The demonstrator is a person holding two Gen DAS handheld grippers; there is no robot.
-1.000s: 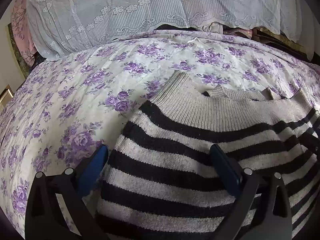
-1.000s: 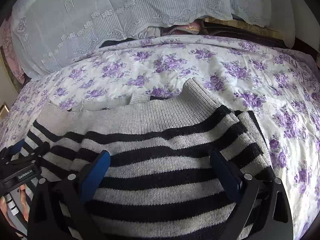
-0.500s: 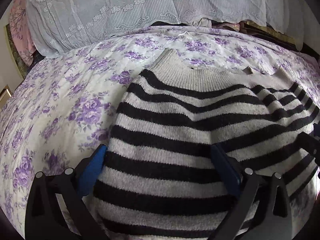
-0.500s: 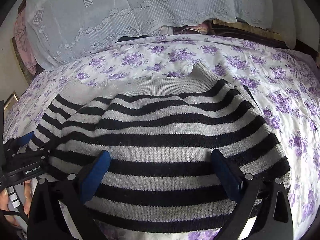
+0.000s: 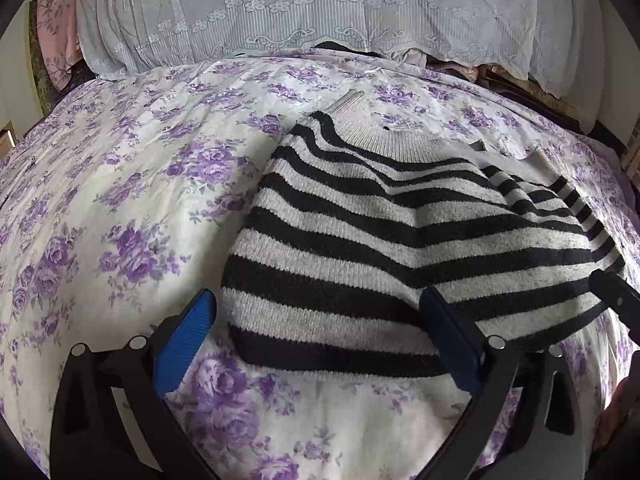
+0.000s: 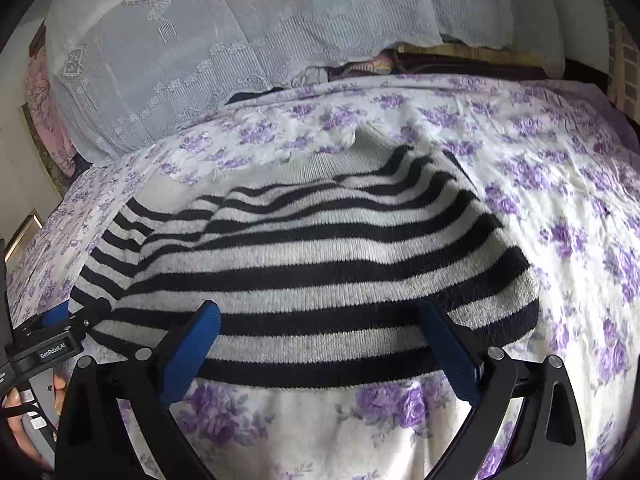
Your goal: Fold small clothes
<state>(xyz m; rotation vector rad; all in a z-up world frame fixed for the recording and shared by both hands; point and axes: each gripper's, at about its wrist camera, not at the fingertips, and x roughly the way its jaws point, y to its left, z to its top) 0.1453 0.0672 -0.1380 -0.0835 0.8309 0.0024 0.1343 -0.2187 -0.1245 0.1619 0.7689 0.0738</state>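
Sweater (image 5: 400,240) flat ahead of both open claws.

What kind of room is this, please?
Most likely a bedroom. The striped sweater lies on a bed with a purple floral sheet, and a white lace cloth covers what seems to be piled bedding at its far end.

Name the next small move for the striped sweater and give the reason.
Probably bring both grippers down onto the near edge of the striped sweater and pinch it there. The left gripper and right gripper are both open and holding nothing, and the sweater lies on the floral bedspread, its near edge just ahead of their fingers.
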